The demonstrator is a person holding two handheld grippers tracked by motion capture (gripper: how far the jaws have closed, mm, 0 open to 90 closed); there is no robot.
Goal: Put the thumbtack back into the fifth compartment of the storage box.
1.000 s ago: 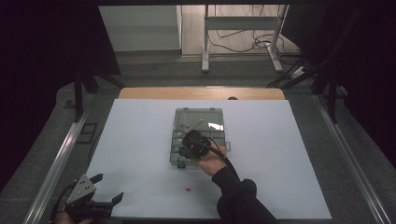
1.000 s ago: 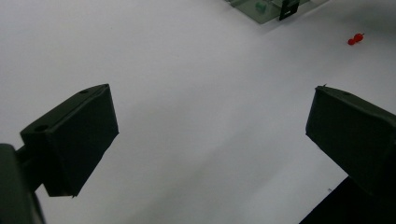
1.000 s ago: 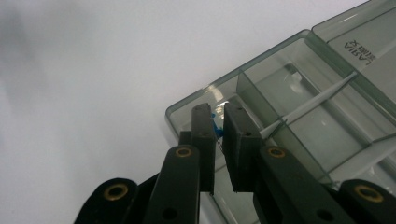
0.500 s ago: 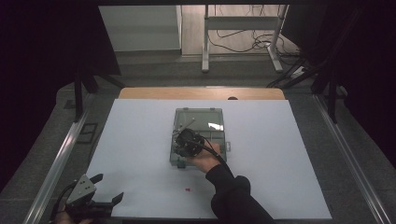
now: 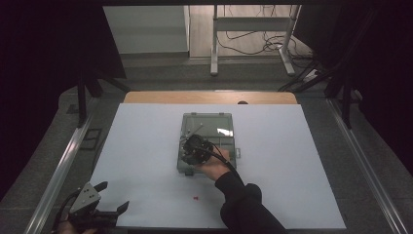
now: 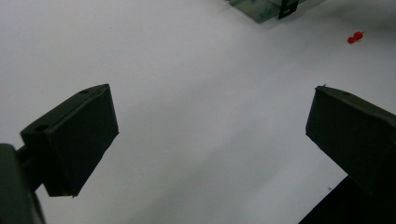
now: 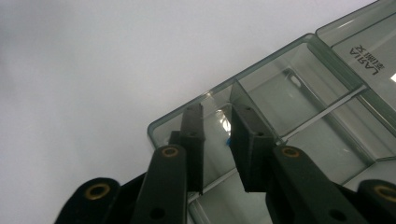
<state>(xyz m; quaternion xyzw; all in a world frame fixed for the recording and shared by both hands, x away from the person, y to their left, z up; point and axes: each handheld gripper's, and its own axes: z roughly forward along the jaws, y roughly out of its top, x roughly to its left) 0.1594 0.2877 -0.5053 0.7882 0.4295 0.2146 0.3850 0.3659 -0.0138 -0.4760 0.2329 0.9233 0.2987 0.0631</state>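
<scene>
A clear plastic compartment box (image 5: 208, 141) lies open near the middle of the white sheet (image 5: 302, 161) that covers the counter (image 5: 146, 97), its lid folded back on the far side. Inside, thin walls divide the tray into several compartments (image 7: 285, 100); the lid bears printed lettering. The right gripper (image 5: 195, 148), held by a hand (image 5: 214, 169) in a dark sleeve (image 5: 243, 204), reaches down into the near-left corner of the box. In the right gripper view its jaws stand narrowly apart inside the corner compartment, the right-hand jaw close against a dividing wall, and a small blue object (image 7: 228, 140) shows in the gap between them; whether the jaws touch it cannot be told. A small red pin (image 5: 196, 198) lies on the sheet just in front of the box, well apart from it; the left gripper view shows it as two red beads (image 6: 355, 37). The left gripper (image 5: 104, 197) rests at the near-left corner of the sheet, its jaws wide apart with nothing between them.
</scene>
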